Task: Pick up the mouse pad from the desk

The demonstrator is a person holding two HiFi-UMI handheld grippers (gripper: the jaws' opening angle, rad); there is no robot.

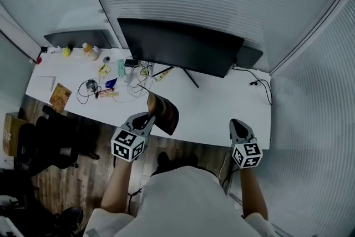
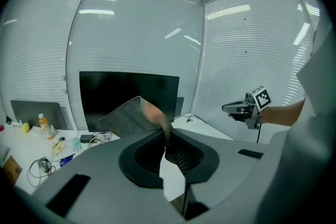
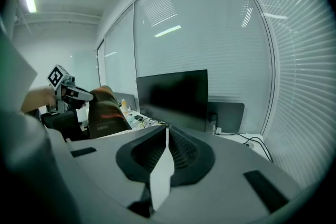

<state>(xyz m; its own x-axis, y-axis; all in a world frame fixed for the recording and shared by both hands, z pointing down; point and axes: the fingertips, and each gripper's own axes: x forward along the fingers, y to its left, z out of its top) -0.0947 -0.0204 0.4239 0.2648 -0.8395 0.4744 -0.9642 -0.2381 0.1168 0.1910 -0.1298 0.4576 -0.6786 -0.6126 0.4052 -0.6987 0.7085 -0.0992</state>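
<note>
The mouse pad (image 1: 165, 112), dark with a brownish-orange face, hangs curled above the front edge of the white desk (image 1: 211, 108). My left gripper (image 1: 148, 117) is shut on one edge of it. In the left gripper view the pad (image 2: 131, 114) rises bent from between the closed jaws of the left gripper (image 2: 167, 136). My right gripper (image 1: 238, 124) hovers over the desk's front right part, apart from the pad. Its jaws in the right gripper view (image 3: 167, 126) meet at the tips with nothing between them. That view also shows the pad (image 3: 106, 113) at the left.
A black monitor (image 1: 180, 46) stands at the back of the desk, with a laptop (image 1: 77, 38) at the far left. Cables, small bottles and packets (image 1: 102, 83) litter the left part. A black office chair (image 1: 47, 139) stands on the wooden floor to the left. Blinds cover the walls.
</note>
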